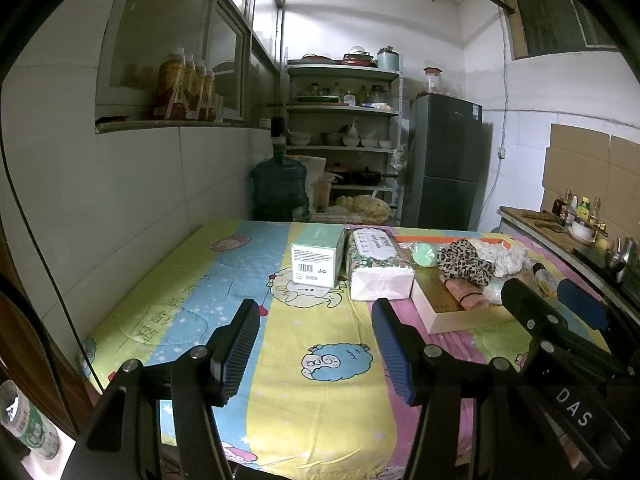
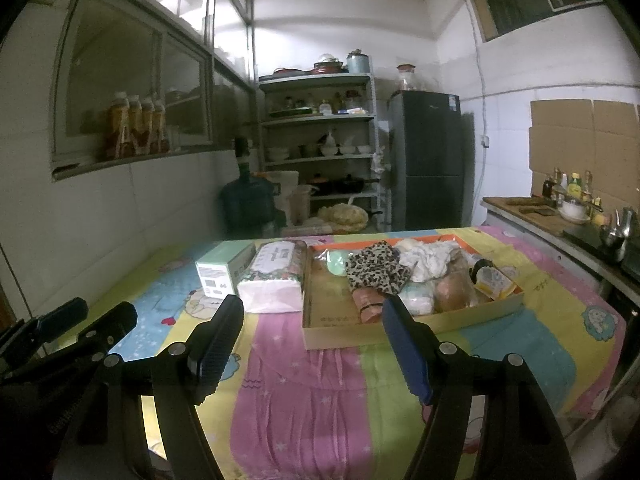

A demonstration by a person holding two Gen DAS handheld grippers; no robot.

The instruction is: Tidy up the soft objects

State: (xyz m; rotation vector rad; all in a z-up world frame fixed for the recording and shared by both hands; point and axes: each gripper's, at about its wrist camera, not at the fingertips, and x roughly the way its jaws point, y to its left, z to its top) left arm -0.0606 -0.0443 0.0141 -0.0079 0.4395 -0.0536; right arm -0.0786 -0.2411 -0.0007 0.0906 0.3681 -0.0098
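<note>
A shallow cardboard tray (image 2: pixel 320 338) (image 1: pixel 460 320) lies on the cartoon-print tablecloth (image 2: pixel 300 384) (image 1: pixel 320 320). It holds a leopard-print cloth (image 2: pixel 374 270) (image 1: pixel 464 264), a white crumpled cloth (image 2: pixel 430 262) (image 1: pixel 502 258), a pink roll (image 2: pixel 366 304) (image 1: pixel 464 292), a mint green round thing (image 2: pixel 336 264) (image 1: pixel 424 254) and other soft items. My right gripper (image 2: pixel 314 312) is open, empty, just short of the tray's near edge. To the left of the tray, my left gripper (image 1: pixel 316 314) hangs open and empty over the cloth.
A mint green box (image 1: pixel 318 256) (image 2: pixel 224 266) and a floral tissue pack (image 1: pixel 378 264) (image 2: pixel 274 280) sit left of the tray. Behind the table stand a water jug (image 1: pixel 278 190), shelves (image 1: pixel 342 128) and a fridge (image 1: pixel 448 160). A counter (image 2: pixel 560 216) with bottles runs along the right.
</note>
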